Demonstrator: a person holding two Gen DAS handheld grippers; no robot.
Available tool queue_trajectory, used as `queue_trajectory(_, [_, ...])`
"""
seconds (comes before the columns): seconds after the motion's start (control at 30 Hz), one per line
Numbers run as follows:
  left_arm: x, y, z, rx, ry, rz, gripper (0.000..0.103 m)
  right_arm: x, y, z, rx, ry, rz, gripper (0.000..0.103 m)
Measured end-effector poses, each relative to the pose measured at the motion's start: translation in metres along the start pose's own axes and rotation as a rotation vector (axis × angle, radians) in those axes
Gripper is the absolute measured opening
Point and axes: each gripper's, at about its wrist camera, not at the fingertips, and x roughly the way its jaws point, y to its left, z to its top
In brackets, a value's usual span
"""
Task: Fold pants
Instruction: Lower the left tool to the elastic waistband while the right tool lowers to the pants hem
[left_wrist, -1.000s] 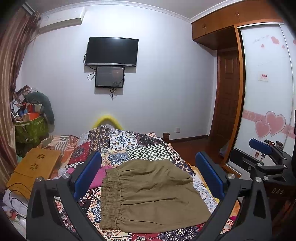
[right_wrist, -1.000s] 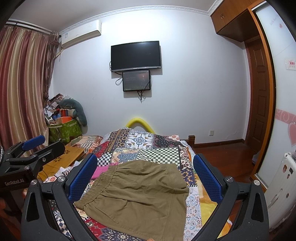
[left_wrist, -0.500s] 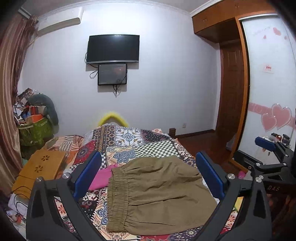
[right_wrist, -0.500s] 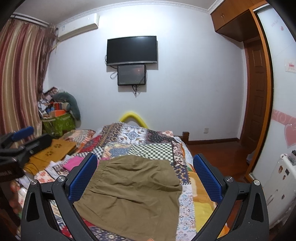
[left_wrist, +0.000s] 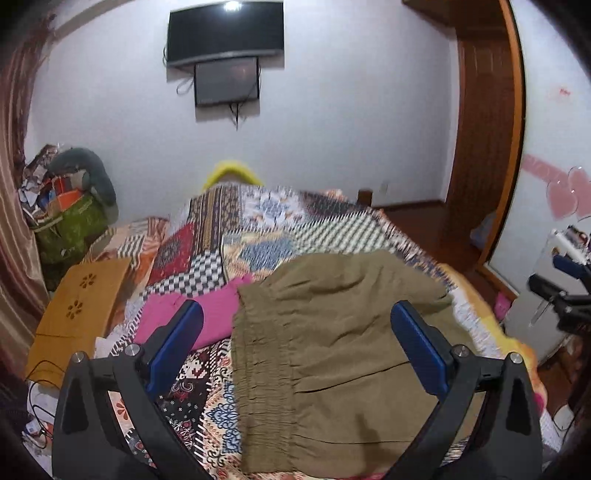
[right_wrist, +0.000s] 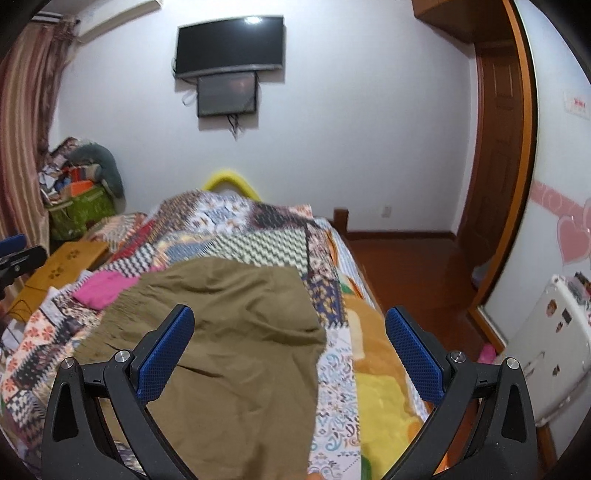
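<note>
The olive pants (left_wrist: 332, 354) lie flat on the patchwork quilt (left_wrist: 236, 236), waistband beside a pink cloth (left_wrist: 207, 314). Left gripper (left_wrist: 295, 343) and right gripper (right_wrist: 288, 350) hover over them, jaws spread, empty — probably lining up for a fold.

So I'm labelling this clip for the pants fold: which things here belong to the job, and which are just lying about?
Job:
- pants, spread on the quilt
- left gripper, open
- right gripper, open

Lying about:
- pink cloth beside the waistband
- wooden tray
- green bag
- TV
</note>
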Motion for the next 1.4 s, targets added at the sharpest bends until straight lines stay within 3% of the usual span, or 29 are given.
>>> queue_trajectory(0.33, [0.079,0.029,-0.021,-0.009,0.178,0.028,0.102,0.064,-0.024,-0.021,-0.015,0.134,-0.008,0.101])
queue_trajectory(0.53, [0.126,0.047,-0.043,-0.050,0.312,0.006,0.085,0.102,-0.032,-0.038,0.026,0.245,0.047,0.088])
queue_trajectory(0.73, [0.155,0.055,-0.059,-0.107,0.408,-0.052,0.068,0.129,-0.035,-0.054,0.042,0.318,0.053,0.081])
queue_trajectory(1.03, [0.182,0.049,-0.071,-0.147,0.508,-0.176,0.066,0.156,-0.034,-0.066,0.061,0.397,0.105,0.062])
queue_trajectory(1.13, [0.185,0.049,-0.073,-0.160,0.516,-0.186,0.065,0.163,-0.032,-0.068,0.052,0.411,0.112,0.061])
queue_trajectory(1.2, [0.183,0.047,-0.073,-0.158,0.516,-0.202,0.057,0.168,-0.032,-0.071,0.050,0.429,0.124,0.053])
queue_trajectory(1.23, [0.182,0.046,-0.073,-0.152,0.518,-0.201,0.056,0.172,-0.031,-0.072,0.045,0.440,0.128,0.044])
queue_trajectory(1.4, [0.180,0.043,-0.073,-0.114,0.515,-0.183,0.049,0.174,-0.026,-0.071,-0.002,0.446,0.131,0.017])
